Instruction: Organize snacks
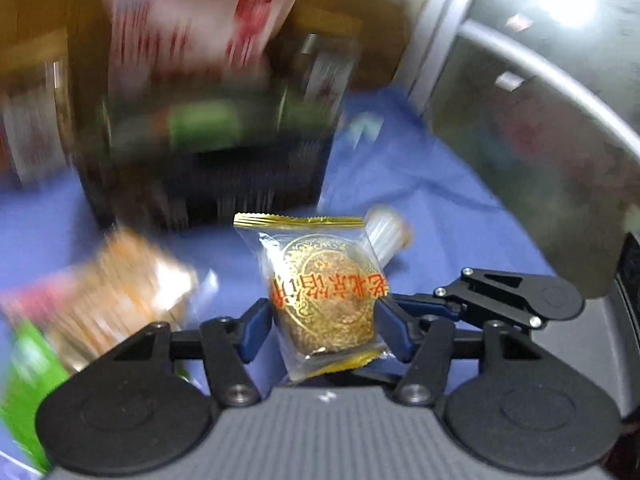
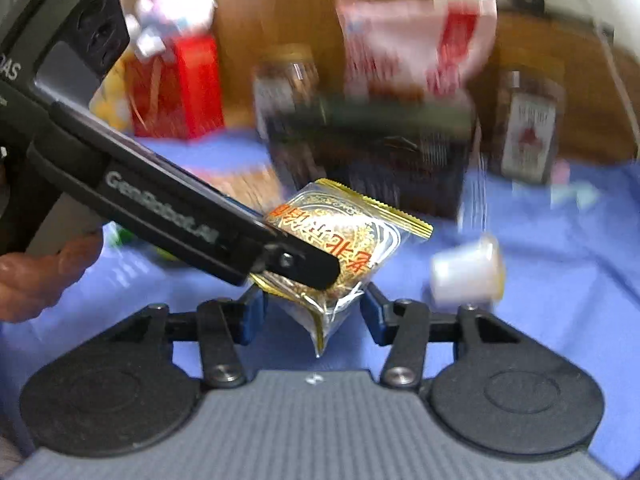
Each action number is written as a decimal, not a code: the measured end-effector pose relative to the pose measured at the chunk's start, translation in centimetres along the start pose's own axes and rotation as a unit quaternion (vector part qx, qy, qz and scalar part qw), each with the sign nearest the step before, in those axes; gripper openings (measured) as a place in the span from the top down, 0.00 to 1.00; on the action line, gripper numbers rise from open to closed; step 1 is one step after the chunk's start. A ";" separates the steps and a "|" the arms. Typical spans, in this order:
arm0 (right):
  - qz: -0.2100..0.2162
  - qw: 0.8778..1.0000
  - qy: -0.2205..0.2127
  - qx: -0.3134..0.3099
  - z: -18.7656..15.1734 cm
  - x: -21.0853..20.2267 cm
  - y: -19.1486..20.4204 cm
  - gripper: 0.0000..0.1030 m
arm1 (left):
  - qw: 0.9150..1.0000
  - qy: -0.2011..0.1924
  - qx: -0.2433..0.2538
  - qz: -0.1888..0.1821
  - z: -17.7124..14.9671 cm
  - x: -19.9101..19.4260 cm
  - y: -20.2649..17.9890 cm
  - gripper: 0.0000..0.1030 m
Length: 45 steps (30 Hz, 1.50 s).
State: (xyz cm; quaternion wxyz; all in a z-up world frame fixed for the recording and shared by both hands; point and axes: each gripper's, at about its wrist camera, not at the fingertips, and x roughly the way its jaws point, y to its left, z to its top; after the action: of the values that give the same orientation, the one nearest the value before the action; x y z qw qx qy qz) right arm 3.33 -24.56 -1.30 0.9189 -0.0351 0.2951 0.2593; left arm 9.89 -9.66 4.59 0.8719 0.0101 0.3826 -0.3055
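Note:
A round golden pastry in a clear wrapper with gold edges and red characters (image 1: 326, 300) sits between the blue pads of my left gripper (image 1: 324, 324), which is shut on it. In the right wrist view the same pastry (image 2: 344, 248) hangs above the blue cloth, held by the left gripper's black finger (image 2: 296, 260). My right gripper (image 2: 314, 312) is open around the wrapper's lower corner, its pads apart from it. Its linkage shows at the right in the left wrist view (image 1: 508, 292).
A dark basket (image 2: 380, 160) stands behind, with a pink-and-red bag (image 2: 416, 44) and jars (image 2: 528, 128). A red box (image 2: 176, 84) is at the left. A small white cup (image 2: 468, 268) lies on the blue cloth (image 2: 560, 260). An orange snack pack (image 1: 120, 292) lies left.

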 end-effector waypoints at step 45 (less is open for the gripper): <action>0.108 0.959 0.013 0.262 1.0 3.4 -1.9 0.98 | 0.986 -0.018 -0.145 0.082 -6.2 -4.9 9.0 0.28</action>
State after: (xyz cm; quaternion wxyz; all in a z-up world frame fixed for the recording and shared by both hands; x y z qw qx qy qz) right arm 7.13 -24.41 -2.50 0.8587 0.2358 0.3663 0.2699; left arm 8.10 1.74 1.61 0.8932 -0.0909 0.4046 -0.1740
